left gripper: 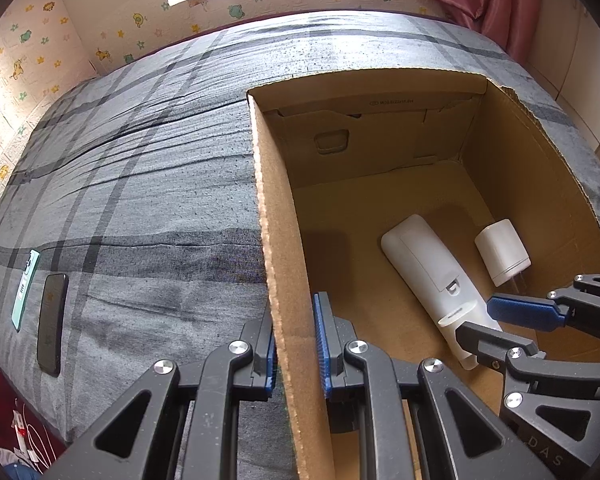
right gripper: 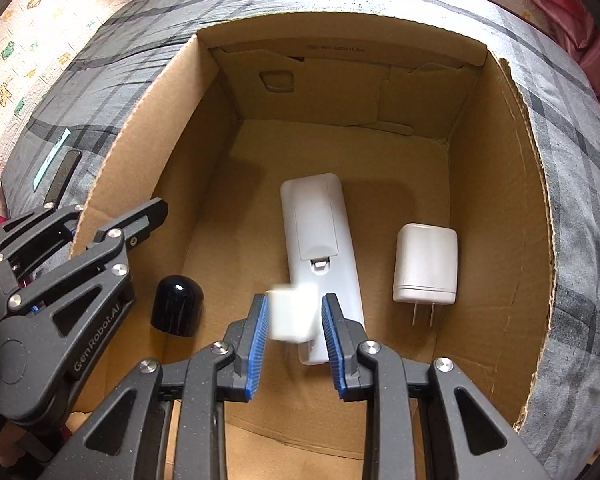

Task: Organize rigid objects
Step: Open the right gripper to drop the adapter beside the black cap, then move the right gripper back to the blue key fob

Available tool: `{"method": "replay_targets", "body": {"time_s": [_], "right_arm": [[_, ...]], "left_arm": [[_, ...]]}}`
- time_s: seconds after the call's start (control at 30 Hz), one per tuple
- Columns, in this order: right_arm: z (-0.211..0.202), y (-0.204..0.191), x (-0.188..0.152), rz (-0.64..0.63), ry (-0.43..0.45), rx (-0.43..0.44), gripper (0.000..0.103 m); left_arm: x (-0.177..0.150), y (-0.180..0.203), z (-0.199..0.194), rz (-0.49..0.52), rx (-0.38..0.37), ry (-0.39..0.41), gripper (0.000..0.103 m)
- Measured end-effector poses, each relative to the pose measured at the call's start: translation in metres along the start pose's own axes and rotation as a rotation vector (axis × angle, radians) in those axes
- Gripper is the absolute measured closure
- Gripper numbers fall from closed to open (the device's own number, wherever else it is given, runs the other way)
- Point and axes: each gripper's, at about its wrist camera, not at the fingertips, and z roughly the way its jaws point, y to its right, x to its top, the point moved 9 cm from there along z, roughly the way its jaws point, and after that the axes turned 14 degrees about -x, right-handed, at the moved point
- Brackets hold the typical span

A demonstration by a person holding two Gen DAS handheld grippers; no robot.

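Note:
An open cardboard box point(left gripper: 266, 200) point(right gripper: 500, 208) sits on a bed. My left gripper point(left gripper: 296, 344) point(right gripper: 108, 212) is shut on the box's left wall, one pad outside and one inside. My right gripper point(right gripper: 294, 320) point(left gripper: 476, 318) points down into the box, shut on a small white plug adapter point(right gripper: 292, 312) that looks blurred. Right under it, on the box floor, lies a long white remote point(right gripper: 320, 240) point(left gripper: 420, 264). A white charger point(right gripper: 426, 266) point(left gripper: 502, 250) with two prongs lies to the remote's right. A black domed cap point(right gripper: 177, 306) stands to its left.
The bed carries a grey plaid sheet point(left gripper: 140, 160). A black phone point(left gripper: 52, 324) point(right gripper: 64, 176) and a teal flat case point(left gripper: 26, 288) lie on the sheet left of the box. A papered wall and pink curtains point(left gripper: 496, 0) stand beyond the bed.

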Motion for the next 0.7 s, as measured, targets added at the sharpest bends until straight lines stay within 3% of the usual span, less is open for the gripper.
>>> {"method": "replay_targets", "body": {"time_s": [0.43, 0.7], "right_arm": [[-0.037, 0.014, 0.001, 0.020, 0.082, -0.027, 0.072], [-0.069, 0.037, 0.003, 0.053, 0.145, -0.069, 0.054]], "left_arm": [[0.001, 0.000, 0.000, 0.002, 0.002, -0.003, 0.086], [0.000, 0.000, -0.001, 0.006, 0.007, -0.005, 0.086]]}}
